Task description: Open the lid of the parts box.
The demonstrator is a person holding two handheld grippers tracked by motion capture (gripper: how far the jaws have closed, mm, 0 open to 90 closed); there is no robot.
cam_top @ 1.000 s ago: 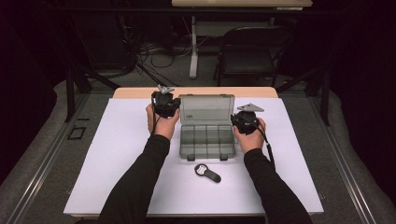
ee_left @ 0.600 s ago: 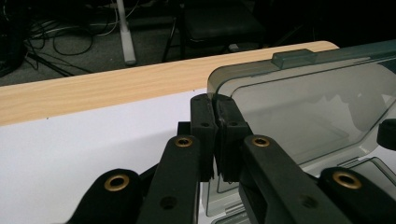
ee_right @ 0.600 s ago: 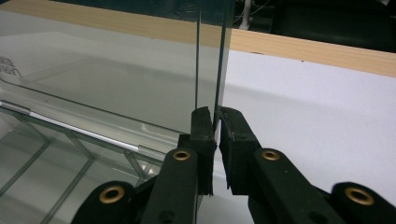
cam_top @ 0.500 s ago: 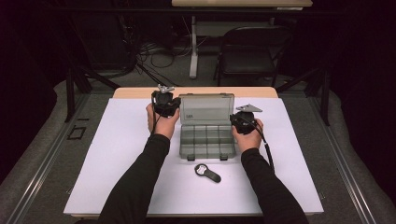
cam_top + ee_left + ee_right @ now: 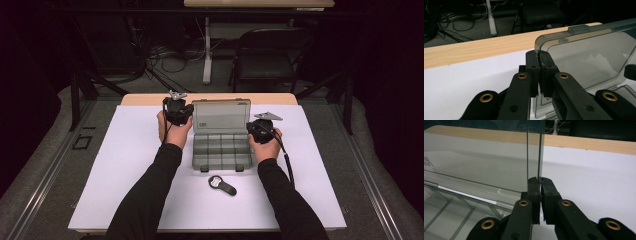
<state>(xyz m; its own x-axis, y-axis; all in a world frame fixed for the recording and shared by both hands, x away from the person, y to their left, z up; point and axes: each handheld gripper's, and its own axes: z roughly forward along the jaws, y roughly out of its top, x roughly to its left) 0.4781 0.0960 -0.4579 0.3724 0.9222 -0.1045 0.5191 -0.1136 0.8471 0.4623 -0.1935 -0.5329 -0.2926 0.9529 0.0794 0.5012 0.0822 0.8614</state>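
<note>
Already raised upright: hinged lid [image 5: 222,115] of smoky clear plastic compartment box [image 5: 222,150] mid-table on white sheet [image 5: 125,165], pinched at either side edge by left gripper [image 5: 539,65] and right gripper [image 5: 540,185], right jaws having just closed; compartments seemingly empty, black key fob [image 5: 221,185] nearby untouched.

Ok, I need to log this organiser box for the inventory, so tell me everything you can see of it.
The organiser box is smoky translucent plastic, lying on the white table cover near the table's far edge. Its shallow base is split into small compartments, all looking empty. The lid stands open, roughly upright, hinged at the far side, with two latches at the base's near edge. The left hand-held gripper pinches the lid's left edge; the right hand-held gripper, whose jaws have just been closing, pinches its right edge.
</note>
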